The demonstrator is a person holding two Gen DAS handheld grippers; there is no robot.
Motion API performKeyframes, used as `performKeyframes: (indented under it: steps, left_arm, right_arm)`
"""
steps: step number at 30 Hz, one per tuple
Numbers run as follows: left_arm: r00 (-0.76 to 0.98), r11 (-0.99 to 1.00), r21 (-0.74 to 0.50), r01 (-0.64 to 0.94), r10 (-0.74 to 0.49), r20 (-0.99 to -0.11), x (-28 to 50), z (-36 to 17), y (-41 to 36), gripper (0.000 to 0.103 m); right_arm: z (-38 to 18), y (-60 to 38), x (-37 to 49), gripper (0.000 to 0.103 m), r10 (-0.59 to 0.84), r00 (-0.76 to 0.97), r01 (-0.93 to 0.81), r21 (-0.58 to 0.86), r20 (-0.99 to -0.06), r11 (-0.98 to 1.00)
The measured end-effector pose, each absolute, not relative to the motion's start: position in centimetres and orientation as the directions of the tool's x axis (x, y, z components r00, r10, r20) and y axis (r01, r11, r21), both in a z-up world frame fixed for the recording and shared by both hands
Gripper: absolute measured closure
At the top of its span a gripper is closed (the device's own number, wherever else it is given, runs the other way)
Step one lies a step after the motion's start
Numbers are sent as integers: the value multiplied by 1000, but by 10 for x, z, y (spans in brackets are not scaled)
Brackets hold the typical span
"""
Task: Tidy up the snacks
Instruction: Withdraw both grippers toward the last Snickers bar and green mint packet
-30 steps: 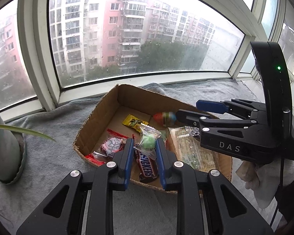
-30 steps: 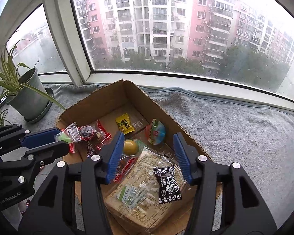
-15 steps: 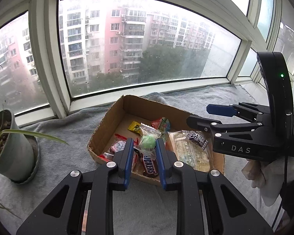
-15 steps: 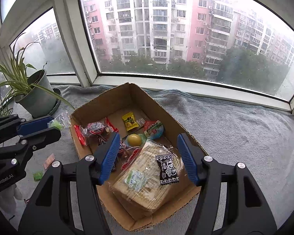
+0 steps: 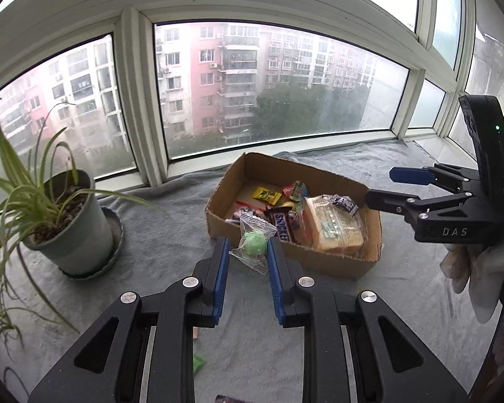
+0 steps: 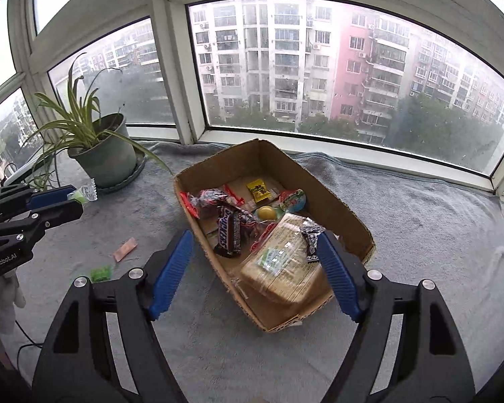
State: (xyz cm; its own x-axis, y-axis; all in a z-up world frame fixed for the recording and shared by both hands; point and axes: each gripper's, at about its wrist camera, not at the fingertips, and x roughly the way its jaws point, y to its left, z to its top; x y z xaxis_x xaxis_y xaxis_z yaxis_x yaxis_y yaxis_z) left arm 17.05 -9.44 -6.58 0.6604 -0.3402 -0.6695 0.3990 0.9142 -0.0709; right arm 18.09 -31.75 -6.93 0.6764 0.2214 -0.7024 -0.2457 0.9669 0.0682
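Note:
My left gripper [image 5: 247,252] is shut on a green candy in a clear wrapper [image 5: 252,243], held in the air just in front of the cardboard box [image 5: 319,262]. The same left gripper [image 6: 55,203] shows at the left of the right wrist view with the candy [image 6: 79,195]. My right gripper [image 6: 253,238] hovers over the box's near corner, its jaws opening, with nothing gripped between them. Inside the box [image 6: 268,158] lie a Snickers bar [image 6: 230,231], a large wrapped cracker pack [image 6: 279,265], a small black packet [image 6: 310,235], a yellow packet [image 6: 259,189] and a round foil-topped cup [image 6: 294,199].
A potted plant [image 5: 74,231] stands on a saucer left of the box, its long leaves hanging over the grey cloth [image 6: 420,235]. A pink wrapper [image 6: 125,249] and a green one [image 6: 100,272] lie loose on the cloth. Window frames close off the back.
Both grippers have pulled back and up from the box. The left one carried the green candy out past the front wall. The right jaws have spread wider.

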Motion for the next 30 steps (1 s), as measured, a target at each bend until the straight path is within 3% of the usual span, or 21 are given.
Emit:
performKeyframes:
  steps: [5, 16, 27, 30]
  left_arm:
    - [664, 932, -76, 355, -309, -681, 144, -70, -58, 81]
    - [633, 957, -139, 253, -272, -725, 103, -96, 3, 77]
    - [528, 950, -210, 233, -305, -793, 74, -149, 10, 77]
    - [505, 945, -223, 239, -317, -803, 69, -158, 6, 77]
  right_arm:
    - [-72, -307, 151, 24, 304, 677, -301, 125, -670, 945]
    - [-108, -258, 108, 24, 329, 563, -403, 95, -758, 910]
    - [-158, -199, 67, 24, 386, 431, -530, 117, -816, 840]
    - [-171, -188, 63, 29, 405, 389, -551, 143, -827, 822]
